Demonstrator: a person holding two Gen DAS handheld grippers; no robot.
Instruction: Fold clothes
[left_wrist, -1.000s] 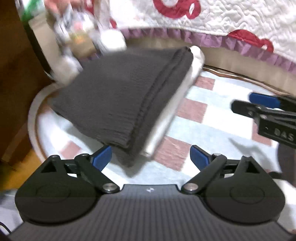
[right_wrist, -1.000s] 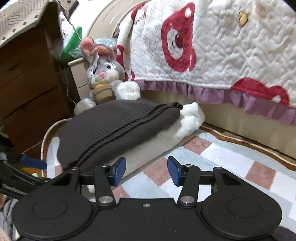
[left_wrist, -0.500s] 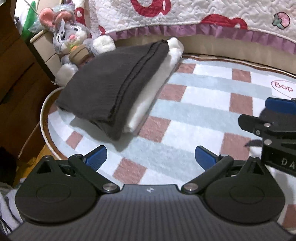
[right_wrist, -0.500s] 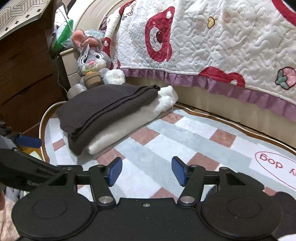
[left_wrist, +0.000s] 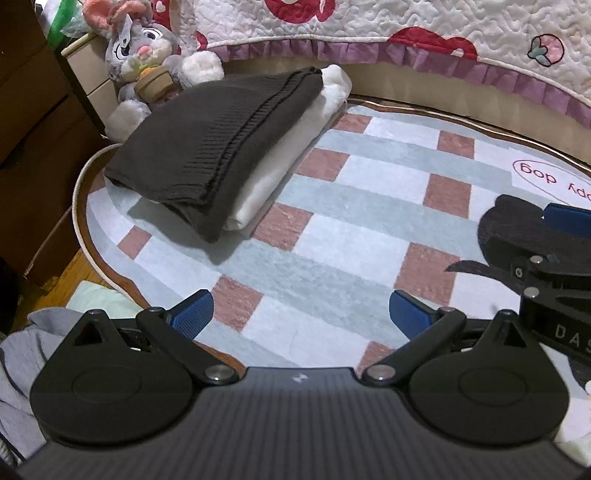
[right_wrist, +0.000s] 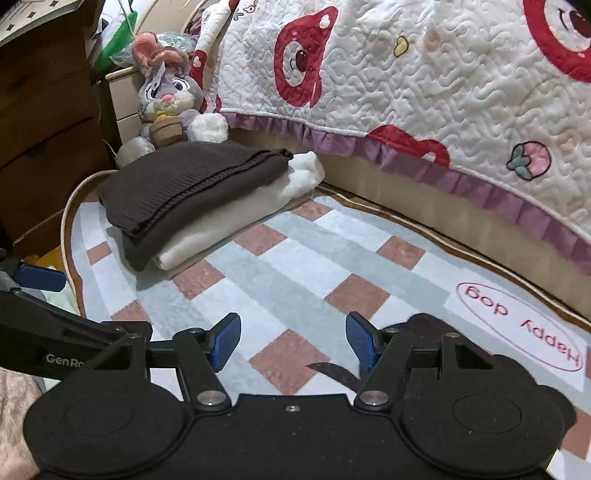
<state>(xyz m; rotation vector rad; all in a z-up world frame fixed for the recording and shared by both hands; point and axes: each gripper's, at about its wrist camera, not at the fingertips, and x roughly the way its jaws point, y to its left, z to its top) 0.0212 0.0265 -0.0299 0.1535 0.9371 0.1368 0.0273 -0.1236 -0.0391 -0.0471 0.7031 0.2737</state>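
Both tools have drawn back from the folded dark sweater (left_wrist: 218, 147), which now sits farther off on the rug (left_wrist: 369, 206). The left tool (left_wrist: 301, 314) has spread fully wide; the right tool (right_wrist: 291, 341) is opening, nothing between its jaws.

A plush rabbit (right_wrist: 168, 107) sits beside the quilted bedspread (right_wrist: 424, 85) (purple-frilled), behind a checked rug (right_wrist: 295, 273).

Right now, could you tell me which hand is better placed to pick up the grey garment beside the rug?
Probably left: the grey garment lies just beside the left gripper, open and empty. The right gripper, jaws opening with nothing between, sits over the far side of the rug.
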